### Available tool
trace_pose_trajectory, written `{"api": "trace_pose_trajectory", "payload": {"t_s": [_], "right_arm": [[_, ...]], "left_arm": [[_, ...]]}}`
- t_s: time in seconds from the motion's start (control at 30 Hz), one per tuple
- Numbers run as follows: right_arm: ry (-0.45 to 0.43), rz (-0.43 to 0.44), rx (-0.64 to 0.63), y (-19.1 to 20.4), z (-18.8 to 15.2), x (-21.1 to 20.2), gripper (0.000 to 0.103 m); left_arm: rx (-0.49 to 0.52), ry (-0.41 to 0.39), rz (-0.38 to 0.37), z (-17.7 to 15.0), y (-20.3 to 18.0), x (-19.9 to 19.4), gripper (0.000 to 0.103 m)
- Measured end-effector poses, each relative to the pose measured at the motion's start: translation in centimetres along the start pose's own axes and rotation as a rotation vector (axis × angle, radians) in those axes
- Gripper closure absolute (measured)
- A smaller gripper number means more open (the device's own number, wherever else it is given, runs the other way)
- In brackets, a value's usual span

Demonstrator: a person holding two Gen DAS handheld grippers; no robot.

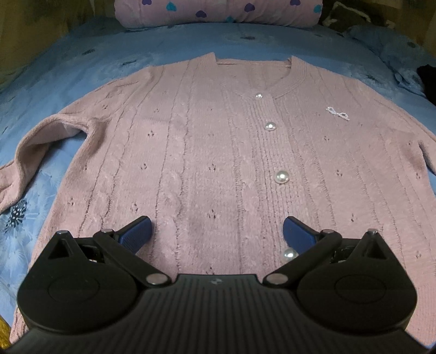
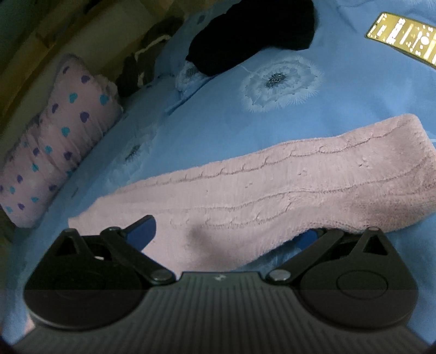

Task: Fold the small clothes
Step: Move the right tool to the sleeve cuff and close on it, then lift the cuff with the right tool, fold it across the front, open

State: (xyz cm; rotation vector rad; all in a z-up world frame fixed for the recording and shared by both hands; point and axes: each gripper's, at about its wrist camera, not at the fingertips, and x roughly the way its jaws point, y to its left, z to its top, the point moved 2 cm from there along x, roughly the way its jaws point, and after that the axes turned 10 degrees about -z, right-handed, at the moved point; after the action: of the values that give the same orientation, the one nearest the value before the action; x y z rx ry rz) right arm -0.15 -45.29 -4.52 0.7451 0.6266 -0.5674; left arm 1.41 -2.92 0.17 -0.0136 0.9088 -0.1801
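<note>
Blue floral bedsheet (image 1: 68, 70) covers the bed; pink heart-print pillow (image 1: 218, 12) at far edge. Pink knit cardigan (image 1: 207, 152) laid flat, front up, neckline far, pearl buttons (image 1: 282, 177) fastened down the placket. Left gripper (image 1: 216, 231) low over the near hem, fingers spread apart, holding nothing. Right gripper (image 2: 226, 231) spread wide, sleeve (image 2: 272, 188) lying between its fingers, right fingertip hidden under the knit. Black garment (image 2: 250, 35) far on sheet.

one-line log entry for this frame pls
stage: pre-fold | pink cardigan: flat, buttoned, on blue bedsheet | left claw: open over hem | right claw: open around sleeve, not closed
</note>
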Motion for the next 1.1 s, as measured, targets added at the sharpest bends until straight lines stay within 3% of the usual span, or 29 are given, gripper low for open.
{"api": "trace_pose_trajectory", "payload": {"t_s": [0.43,0.6,0.7,0.8,0.87,0.97,1.1], "right_arm": [[-0.006,0.035,0.048,-0.7,0.2,-0.3,0.000],[-0.032,0.043,0.094,-1.2,0.4,-0.7,0.007],[-0.060,0.020,0.071,-1.0,0.7,-0.9,0.015],[-0.091,-0.010,0.032,-0.7,1.1,-1.1,0.031],[-0.108,-0.023,0.015,-0.6,1.4,-1.2,0.059],[-0.129,-0.044,-0.010,-0.4,1.9,-1.4,0.084],[-0.160,-0.003,-0.046,0.4,2.6,-2.2,0.088]], "left_arm": [[-0.002,0.002,-0.001,0.1,0.1,0.0,0.000],[-0.001,0.006,-0.004,0.1,0.2,-0.1,0.000],[-0.002,0.008,-0.010,0.2,0.4,-0.3,0.000],[0.005,0.007,-0.009,0.3,0.5,-0.4,0.000],[0.005,0.004,-0.008,0.4,0.7,-0.5,0.000],[0.005,0.003,-0.009,0.4,0.9,-0.5,0.000],[-0.003,-0.005,-0.008,0.6,1.3,-0.9,0.000]]}}
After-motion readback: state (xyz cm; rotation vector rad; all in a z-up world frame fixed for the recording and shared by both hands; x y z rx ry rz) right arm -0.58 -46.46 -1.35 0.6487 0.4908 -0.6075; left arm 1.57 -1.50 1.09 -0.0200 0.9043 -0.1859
